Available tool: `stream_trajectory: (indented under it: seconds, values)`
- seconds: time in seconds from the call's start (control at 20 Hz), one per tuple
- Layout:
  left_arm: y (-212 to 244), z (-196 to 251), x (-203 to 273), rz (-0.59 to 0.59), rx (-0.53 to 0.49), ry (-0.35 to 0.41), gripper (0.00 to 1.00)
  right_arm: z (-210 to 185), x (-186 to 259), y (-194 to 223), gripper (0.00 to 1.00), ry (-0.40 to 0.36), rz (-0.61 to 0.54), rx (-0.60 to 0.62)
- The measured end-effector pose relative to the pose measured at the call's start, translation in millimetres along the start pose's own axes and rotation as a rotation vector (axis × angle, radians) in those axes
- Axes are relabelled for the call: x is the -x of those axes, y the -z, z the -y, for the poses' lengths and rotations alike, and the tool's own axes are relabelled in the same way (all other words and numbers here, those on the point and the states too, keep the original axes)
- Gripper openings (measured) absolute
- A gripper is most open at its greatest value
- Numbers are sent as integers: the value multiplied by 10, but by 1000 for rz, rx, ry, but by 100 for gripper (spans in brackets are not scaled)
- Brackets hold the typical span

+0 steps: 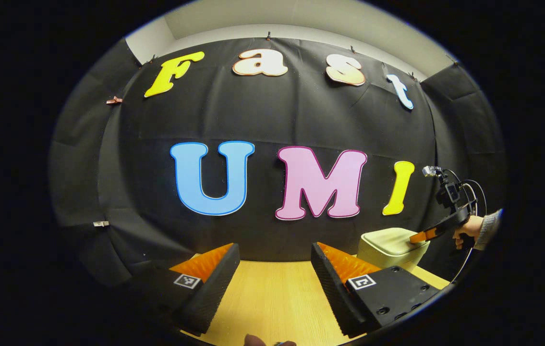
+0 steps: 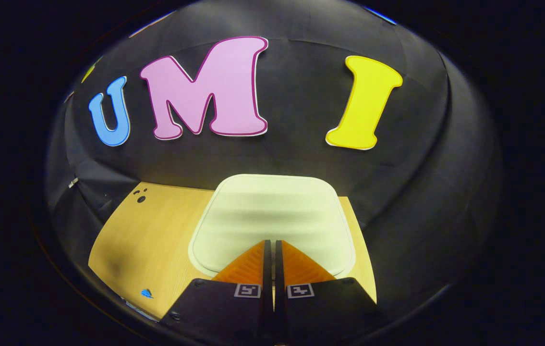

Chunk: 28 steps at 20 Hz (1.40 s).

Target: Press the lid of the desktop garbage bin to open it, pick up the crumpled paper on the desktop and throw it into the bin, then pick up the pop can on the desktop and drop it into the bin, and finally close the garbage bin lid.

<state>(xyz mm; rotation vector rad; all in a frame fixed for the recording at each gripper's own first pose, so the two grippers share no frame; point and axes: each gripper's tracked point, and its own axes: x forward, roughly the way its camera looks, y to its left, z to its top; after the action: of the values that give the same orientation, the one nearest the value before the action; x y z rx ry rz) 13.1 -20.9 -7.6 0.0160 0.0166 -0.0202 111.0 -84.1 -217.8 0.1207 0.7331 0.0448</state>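
With its fingers closed, the right gripper [image 2: 269,245] rests on the lid [image 2: 272,211]; an off-centre press could tip the bin [image 1: 390,247], while the left gripper [image 1: 274,269] waits open.

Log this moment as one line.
stage: pressing lid | right gripper: shut, tips on bin lid | lid: down | left gripper: open, above table
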Motion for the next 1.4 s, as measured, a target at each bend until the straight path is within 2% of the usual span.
stream_trajectory:
  seconds: [0.2, 0.25, 0.5, 0.55, 0.65, 0.85, 0.9, 0.95, 1.15, 1.25, 1.35, 1.4]
  values:
    - [5, -12, 18, -1, 3, -1, 95, -9, 130, -276, 5, 18, 118, 31]
    - [0, -15, 29, -1, 2, -1, 98, -20, 164, -360, 5, 19, 152, 29]
    - [5, -34, 45, -1, 2, -3, 95, 0, 338, -670, 5, 45, 283, 38]
    - [1, -34, 42, -1, 2, -2, 95, 7, 367, -724, 8, 51, 307, 45]
    - [0, -29, 42, -1, 3, -3, 95, 3, 447, -827, 5, 59, 353, 55]
    - [7, -36, 47, -4, 4, -2, 95, -2, 568, -946, 5, 68, 417, 63]
    - [25, -35, 50, -5, 4, -1, 95, -7, 597, -966, 7, 67, 429, 64]
    - [24, -37, 45, -6, 3, -1, 95, -21, 627, -993, 5, 66, 448, 65]
    - [33, -59, 61, -12, 2, -2, 95, -98, 830, -1138, 5, 70, 544, 103]
    - [43, -61, 34, -13, 4, -2, 95, -163, 894, -1145, 12, 59, 564, 119]
    - [63, -54, 28, -18, 8, 3, 95, -308, 919, -1088, 25, 23, 556, 113]
    - [69, -43, 21, -21, 10, 7, 95, -367, 944, -1059, 42, 7, 555, 114]
